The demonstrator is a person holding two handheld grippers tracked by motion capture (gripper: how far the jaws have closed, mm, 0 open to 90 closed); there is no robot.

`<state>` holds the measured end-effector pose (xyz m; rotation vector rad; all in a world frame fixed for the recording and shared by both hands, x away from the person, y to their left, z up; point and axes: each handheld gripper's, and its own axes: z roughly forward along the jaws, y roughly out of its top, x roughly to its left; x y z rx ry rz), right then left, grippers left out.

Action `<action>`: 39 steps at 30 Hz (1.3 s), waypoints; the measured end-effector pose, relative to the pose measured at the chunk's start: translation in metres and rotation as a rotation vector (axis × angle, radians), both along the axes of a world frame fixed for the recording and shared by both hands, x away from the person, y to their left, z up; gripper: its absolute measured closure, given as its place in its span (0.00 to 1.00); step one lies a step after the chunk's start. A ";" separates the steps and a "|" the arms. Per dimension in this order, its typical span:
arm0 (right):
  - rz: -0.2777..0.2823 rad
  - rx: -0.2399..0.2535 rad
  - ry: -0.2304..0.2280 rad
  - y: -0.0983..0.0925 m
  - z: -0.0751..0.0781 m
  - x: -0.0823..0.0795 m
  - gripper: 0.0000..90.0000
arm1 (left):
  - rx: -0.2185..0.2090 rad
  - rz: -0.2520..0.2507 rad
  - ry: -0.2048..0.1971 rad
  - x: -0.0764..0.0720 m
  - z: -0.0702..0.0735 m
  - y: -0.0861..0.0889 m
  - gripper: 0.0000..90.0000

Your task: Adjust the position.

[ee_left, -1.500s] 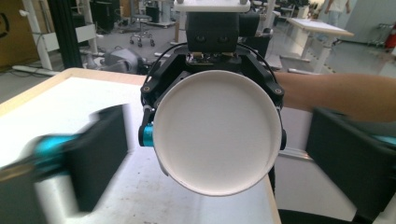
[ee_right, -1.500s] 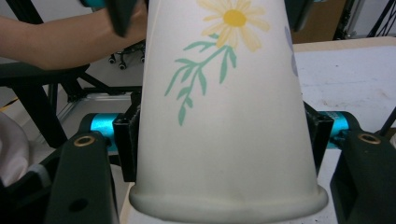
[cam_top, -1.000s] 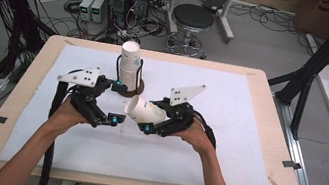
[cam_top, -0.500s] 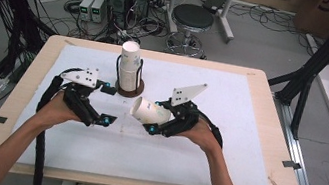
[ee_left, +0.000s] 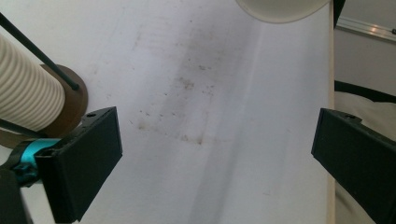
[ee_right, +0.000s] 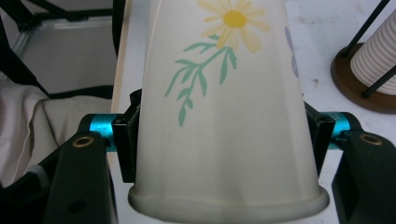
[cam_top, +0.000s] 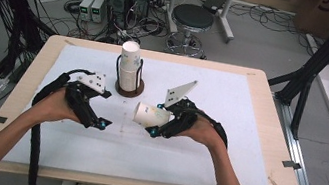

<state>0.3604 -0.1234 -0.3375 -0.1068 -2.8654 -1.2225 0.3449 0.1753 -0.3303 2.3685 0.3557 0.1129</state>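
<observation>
A white paper cup [cam_top: 150, 114] with a yellow flower print [ee_right: 224, 116] lies sideways above the white mat, its rim toward the left. My right gripper [cam_top: 159, 124] [ee_right: 224, 140] is shut on it near its base, one jaw on each side. To the left of the cup, apart from it, my left gripper [cam_top: 99, 122] [ee_left: 215, 154] stands open with only bare mat between its jaws. The held cup's rim [ee_left: 280, 7] shows at the top of the left gripper view. A stack of ribbed white cups [cam_top: 128, 66] [ee_left: 23, 100] [ee_right: 376, 56] stands upright in a black wire holder on a round brown base [cam_top: 129, 90].
The white mat [cam_top: 224, 148] covers most of the wooden table [cam_top: 271, 110]. The cup holder stands just behind the two grippers, in the middle. Beyond the table's far edge are a stool [cam_top: 192, 18], computers and cables on the floor.
My left gripper has drawn back to the left, away from the cup's rim. The right gripper still holds the cup and has shifted only slightly.
</observation>
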 end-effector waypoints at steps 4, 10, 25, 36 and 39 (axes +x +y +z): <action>0.011 -0.087 -0.019 0.007 0.001 -0.001 0.38 | 0.074 -0.007 0.003 0.000 0.000 -0.008 0.02; 0.021 -0.195 -0.022 0.017 0.001 -0.002 0.38 | 0.157 -0.039 0.013 -0.001 0.004 -0.021 0.02; 0.068 -0.375 -0.048 0.039 0.000 -0.004 0.38 | 0.327 -0.058 0.040 0.004 -0.002 -0.035 0.02; 0.084 -0.412 -0.055 0.047 0.000 -0.004 0.38 | 0.361 -0.067 0.034 0.004 -0.006 -0.044 0.05; 0.090 -0.418 -0.054 0.049 -0.001 -0.004 0.38 | 0.353 -0.084 0.034 0.003 -0.007 -0.051 0.05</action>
